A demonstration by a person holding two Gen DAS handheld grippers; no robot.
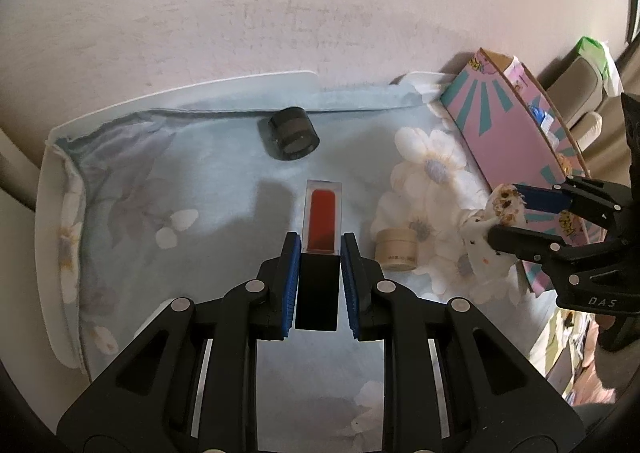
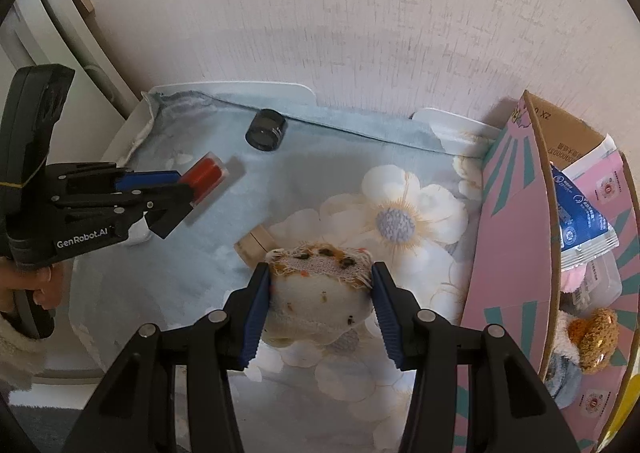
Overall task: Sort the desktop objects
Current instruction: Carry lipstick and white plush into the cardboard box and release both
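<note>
Left tongs [image 1: 320,257] are clamped on the black cap end of a lip-gloss tube [image 1: 323,221], held clear above the table [image 1: 208,181]. The tube appears rigid, light and smooth-sided, so slip is possible. Right tongs [image 2: 321,277] squeeze a soft cloth toy [image 2: 318,301], light and compliant, beside the pink cardboard box [image 2: 508,245]. A black jar [image 2: 266,130] and a beige jar [image 1: 396,251] lie on the table.

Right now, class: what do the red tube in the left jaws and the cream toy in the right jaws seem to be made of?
Red tube: probably clear glossy plastic with a black cap; its edges are see-through and glint.
Cream toy: soft plush fabric; fuzzy, with frayed threads.
</note>
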